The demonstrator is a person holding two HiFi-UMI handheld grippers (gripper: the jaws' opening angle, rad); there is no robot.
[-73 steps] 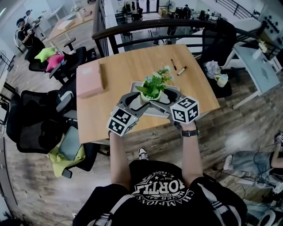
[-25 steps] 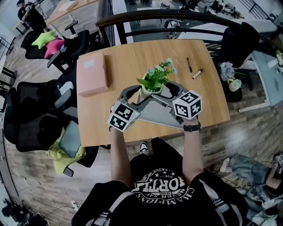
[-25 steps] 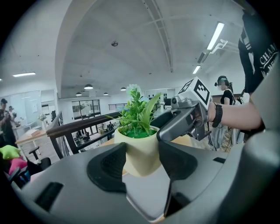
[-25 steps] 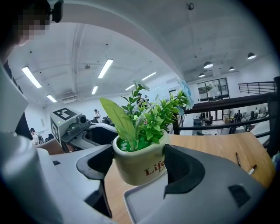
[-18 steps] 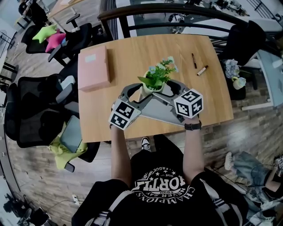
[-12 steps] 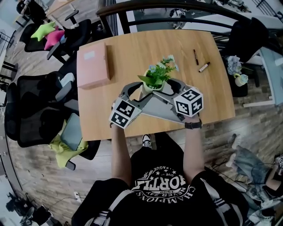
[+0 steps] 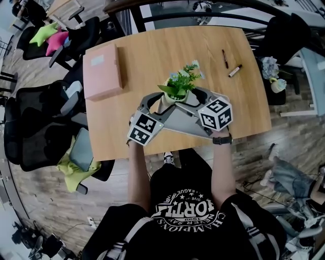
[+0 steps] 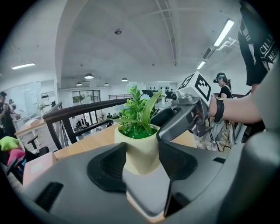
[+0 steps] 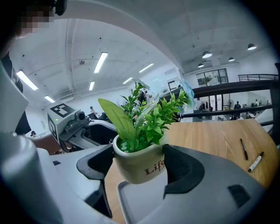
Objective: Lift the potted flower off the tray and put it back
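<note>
A cream pot (image 7: 166, 105) of green artificial flowers (image 7: 180, 85) hangs just over the grey tray (image 7: 179, 123) on the wooden table. My left gripper (image 7: 154, 105) holds it from the left and my right gripper (image 7: 193, 99) from the right, both shut on the pot. In the left gripper view the pot (image 8: 139, 149) sits between the dark pads of the left gripper (image 8: 142, 165), with the tray (image 8: 146, 194) below. The right gripper view shows the pot (image 9: 141, 165) tilted slightly in the right gripper (image 9: 138, 169), its base a little above the tray (image 9: 138, 203).
A pink flat box (image 7: 103, 71) lies at the table's left side. Two pens (image 7: 225, 58) (image 7: 234, 71) lie at the far right. Office chairs (image 7: 45, 127) stand left of the table, and a dark railing (image 7: 203, 11) runs behind it.
Both grippers have come down with the pot, which now hangs closer to the tray. The grips have not changed.
</note>
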